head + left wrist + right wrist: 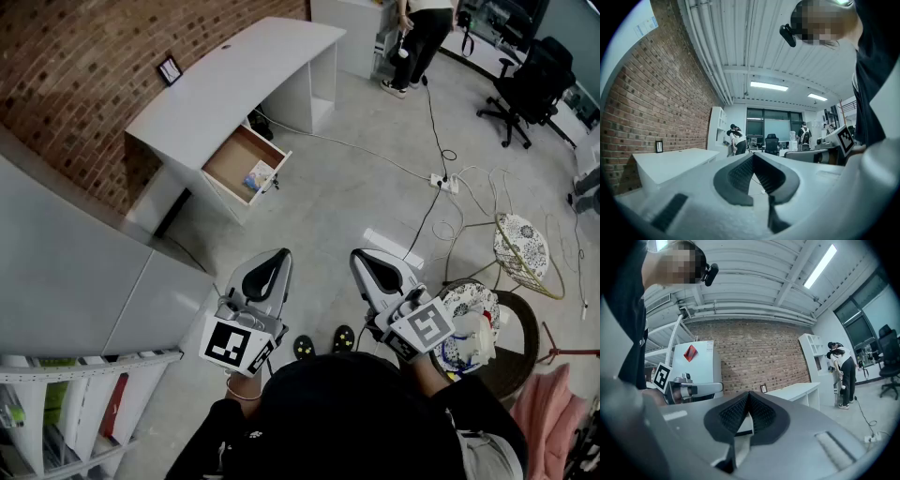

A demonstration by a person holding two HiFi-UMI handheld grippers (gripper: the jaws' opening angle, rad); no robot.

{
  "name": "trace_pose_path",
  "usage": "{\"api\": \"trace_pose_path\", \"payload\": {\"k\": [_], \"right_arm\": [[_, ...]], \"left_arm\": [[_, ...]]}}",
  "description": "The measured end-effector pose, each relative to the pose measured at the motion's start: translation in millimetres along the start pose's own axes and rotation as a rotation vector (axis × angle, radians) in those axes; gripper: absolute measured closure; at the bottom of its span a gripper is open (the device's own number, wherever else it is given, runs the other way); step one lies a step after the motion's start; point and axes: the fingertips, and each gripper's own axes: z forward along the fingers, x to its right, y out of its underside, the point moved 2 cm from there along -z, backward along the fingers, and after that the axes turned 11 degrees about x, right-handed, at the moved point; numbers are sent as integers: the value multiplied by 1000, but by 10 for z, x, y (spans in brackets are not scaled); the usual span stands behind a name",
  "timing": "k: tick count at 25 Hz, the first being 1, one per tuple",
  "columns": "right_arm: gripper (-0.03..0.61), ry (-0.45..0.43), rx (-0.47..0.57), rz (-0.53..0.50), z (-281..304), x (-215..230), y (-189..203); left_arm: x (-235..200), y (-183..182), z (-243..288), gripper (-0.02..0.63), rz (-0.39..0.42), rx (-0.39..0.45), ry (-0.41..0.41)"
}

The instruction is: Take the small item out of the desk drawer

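Both grippers before the reach. We hold the left gripper point(281, 255) and the right gripper point(359, 256) side by side, each with its jaws pressed together on nothing. The small item point(258, 176) lies in the open drawer point(231, 161) of the white desk point(234, 75), well ahead of both tips and somewhat left of the left one. We judge it light and flat, perhaps a soft packet, though it is too small to tell. A pinch across a free edge, clear of the drawer wall, should serve.

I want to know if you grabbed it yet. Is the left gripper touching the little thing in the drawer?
Apart. The head view shows bare floor between the shut left gripper and the small item lying in the open drawer.
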Motion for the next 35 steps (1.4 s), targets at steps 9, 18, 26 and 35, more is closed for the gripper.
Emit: {"api": "trace_pose_path", "payload": {"k": [9, 18, 26, 35], "right_arm": [[569, 21, 6, 42, -119, 123, 23], [568, 3, 14, 43, -194, 270, -30], [568, -13, 7, 42, -353, 497, -57], [568, -34, -4, 35, -620, 715, -71]], "left_arm": [[104, 49, 74, 617, -4, -3, 6], [216, 54, 198, 617, 1, -3, 9], [416, 95, 394, 617, 8, -3, 16], [667, 147, 498, 617, 26, -10, -23]]}}
